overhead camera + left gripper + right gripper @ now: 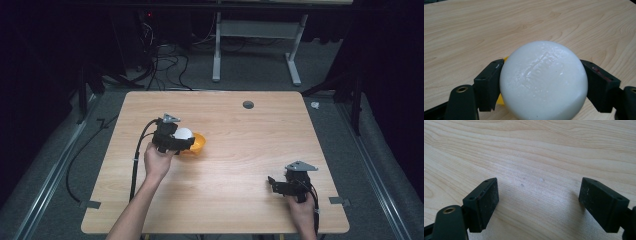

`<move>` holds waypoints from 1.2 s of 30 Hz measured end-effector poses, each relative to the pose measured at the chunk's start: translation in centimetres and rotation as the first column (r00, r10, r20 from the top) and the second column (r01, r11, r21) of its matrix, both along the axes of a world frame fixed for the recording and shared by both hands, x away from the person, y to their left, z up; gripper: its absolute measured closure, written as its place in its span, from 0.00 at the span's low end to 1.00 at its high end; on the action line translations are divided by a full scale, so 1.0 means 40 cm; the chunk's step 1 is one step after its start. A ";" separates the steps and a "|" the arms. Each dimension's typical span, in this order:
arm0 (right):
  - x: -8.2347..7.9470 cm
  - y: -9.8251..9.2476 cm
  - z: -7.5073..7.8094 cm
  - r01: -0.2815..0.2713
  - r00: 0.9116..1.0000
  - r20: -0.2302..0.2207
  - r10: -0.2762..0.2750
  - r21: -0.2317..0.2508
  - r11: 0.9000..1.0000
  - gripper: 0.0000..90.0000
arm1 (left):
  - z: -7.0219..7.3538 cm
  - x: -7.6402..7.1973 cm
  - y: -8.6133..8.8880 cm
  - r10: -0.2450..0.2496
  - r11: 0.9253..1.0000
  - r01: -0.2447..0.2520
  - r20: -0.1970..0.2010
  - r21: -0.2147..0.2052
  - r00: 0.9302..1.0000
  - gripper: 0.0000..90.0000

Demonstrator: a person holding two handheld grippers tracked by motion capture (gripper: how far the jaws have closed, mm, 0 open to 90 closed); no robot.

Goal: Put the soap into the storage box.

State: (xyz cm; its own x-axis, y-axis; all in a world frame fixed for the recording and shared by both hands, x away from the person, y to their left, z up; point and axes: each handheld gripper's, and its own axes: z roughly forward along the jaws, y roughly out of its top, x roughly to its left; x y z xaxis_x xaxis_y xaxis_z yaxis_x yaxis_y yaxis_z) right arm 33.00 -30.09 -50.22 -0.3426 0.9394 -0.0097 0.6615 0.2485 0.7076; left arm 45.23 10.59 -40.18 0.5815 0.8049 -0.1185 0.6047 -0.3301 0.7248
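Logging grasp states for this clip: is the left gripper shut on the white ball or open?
Shut on it: the left gripper has both jaws pressed against the white ball.

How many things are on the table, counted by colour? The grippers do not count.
White ball, held in the left gripper: 1
Orange bowl: 1
Dark grey round disc: 1
Total: 3

Left gripper [183,141]: black body, grey three-cornered plate, thick black cable.
Right gripper [274,183]: black, grey plate, brass-ringed screw hole.
Forearms: bare, no sleeves.
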 end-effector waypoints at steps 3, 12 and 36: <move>0.000 0.000 0.000 0.000 1.000 0.000 0.000 0.001 1.000 0.19 | -0.007 0.009 0.001 0.014 1.000 -0.014 -0.005 0.003 1.000 0.27; 0.000 0.000 0.000 0.000 1.000 0.002 0.000 -0.001 1.000 0.19 | -0.030 0.032 -0.005 0.053 0.998 -0.052 -0.009 0.028 0.999 0.27; 0.000 0.001 0.000 0.001 1.000 0.002 -0.001 -0.002 1.000 0.19 | -0.092 0.075 -0.030 0.102 0.992 -0.098 -0.045 0.082 0.994 0.27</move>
State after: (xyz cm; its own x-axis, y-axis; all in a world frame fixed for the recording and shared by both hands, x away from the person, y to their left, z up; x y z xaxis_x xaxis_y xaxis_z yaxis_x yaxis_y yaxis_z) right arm 33.01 -30.07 -50.24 -0.3417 0.9397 -0.0118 0.6604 0.2491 0.7084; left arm 48.21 9.38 -43.85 0.4930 0.8665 -0.0778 0.6713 -0.3220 0.6676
